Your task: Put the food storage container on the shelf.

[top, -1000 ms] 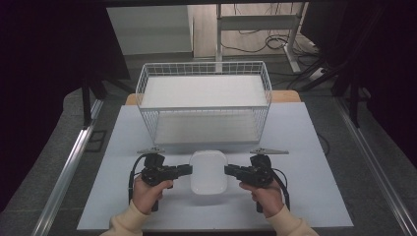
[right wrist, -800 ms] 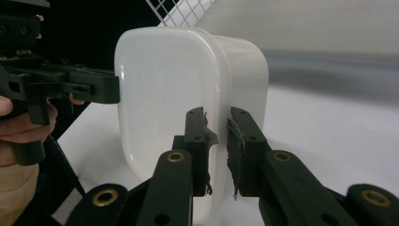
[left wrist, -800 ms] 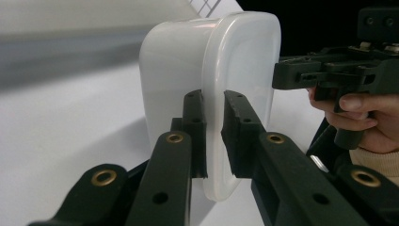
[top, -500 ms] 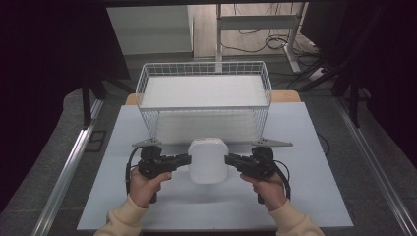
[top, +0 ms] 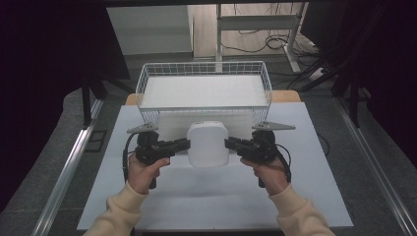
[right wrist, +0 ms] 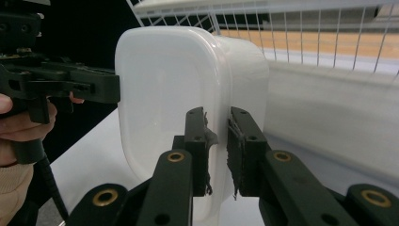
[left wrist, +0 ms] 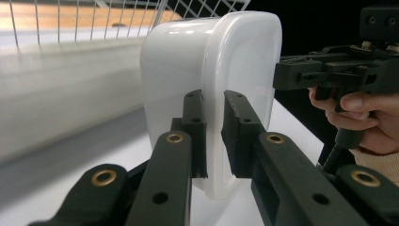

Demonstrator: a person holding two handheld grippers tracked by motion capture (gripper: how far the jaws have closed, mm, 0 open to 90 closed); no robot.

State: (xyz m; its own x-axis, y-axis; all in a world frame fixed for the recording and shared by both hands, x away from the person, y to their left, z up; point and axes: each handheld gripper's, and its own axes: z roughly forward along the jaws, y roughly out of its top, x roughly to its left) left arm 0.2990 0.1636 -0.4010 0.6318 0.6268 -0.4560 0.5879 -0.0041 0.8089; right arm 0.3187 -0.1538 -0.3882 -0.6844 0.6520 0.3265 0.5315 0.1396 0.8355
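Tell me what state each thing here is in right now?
Box: white, lid on, held off the table between both grippers, in front of the basket.
Left gripper: shut on the box's rim.
Right gripper: shut on the box's rim at the opposite side.
Basket: upright on the table, nothing in it that I can see.
Table: white top, bare where it shows.

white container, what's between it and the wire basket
Nothing: in the high view the white container, held by both tongs, sits just before the wire basket, with no object between.
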